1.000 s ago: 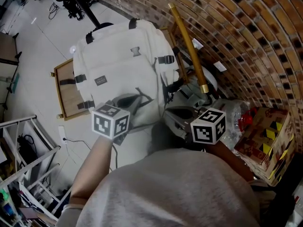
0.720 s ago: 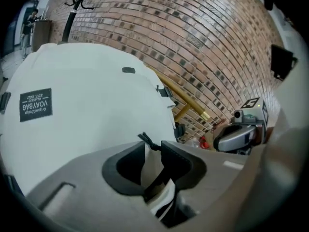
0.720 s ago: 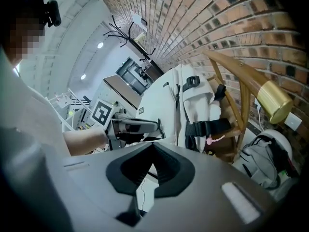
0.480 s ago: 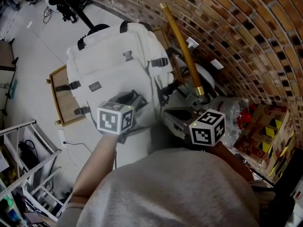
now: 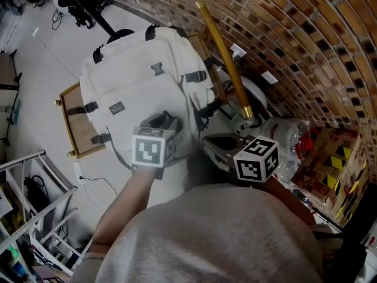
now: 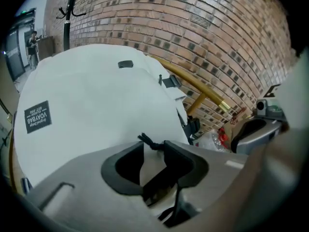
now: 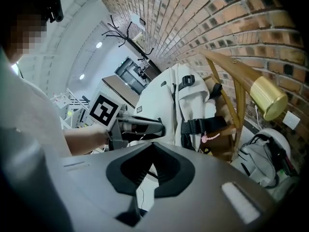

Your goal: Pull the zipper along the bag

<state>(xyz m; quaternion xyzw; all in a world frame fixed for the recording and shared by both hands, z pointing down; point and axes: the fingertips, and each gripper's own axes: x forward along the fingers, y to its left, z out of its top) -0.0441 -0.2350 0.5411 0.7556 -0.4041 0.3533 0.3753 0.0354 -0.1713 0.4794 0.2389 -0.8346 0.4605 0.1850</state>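
A white backpack stands upright against a wooden frame; in the left gripper view its front fills the middle. My left gripper is low on the bag's front, also seen under its marker cube. Its jaws are opening, and the black knotted zipper cord lies between the tips with a gap on either side. My right gripper is shut with nothing in it. It hangs to the right of the bag, apart from it, below its marker cube.
A brick wall curves behind the bag. A gold pole leans beside it, above a white helmet-like object. A plastic bag and a cardboard box sit at right. A metal rack stands at lower left.
My left gripper has shifted rightward across the bag's lower front. The right gripper has stayed where it was.
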